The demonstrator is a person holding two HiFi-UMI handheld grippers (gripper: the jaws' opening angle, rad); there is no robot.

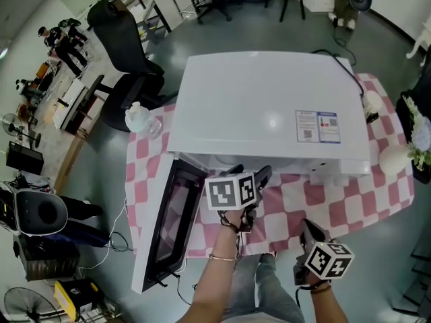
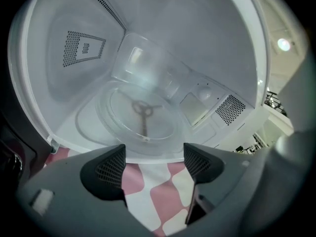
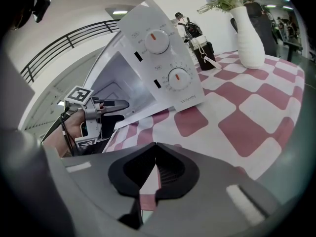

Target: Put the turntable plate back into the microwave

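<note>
Two tools, neither gripping: the left tool (image 2: 154, 161) has its jaws apart at the microwave (image 2: 74, 48) mouth, with the turntable plate (image 2: 140, 118) lying inside just ahead of it. The right tool (image 3: 154, 174) is closed and empty. Placement looks done; next, back out and swing the door (image 1: 165, 227) closed.

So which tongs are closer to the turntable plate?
Left. The left tongs are at the microwave's open doorway, facing the plate; the right tongs are farther out, over the tablecloth.

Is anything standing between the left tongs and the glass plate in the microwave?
Nothing visible does. The door stands open to the side, and the open left tongs face the turntable plate inside the microwave directly, with only tablecloth beneath them.
</note>
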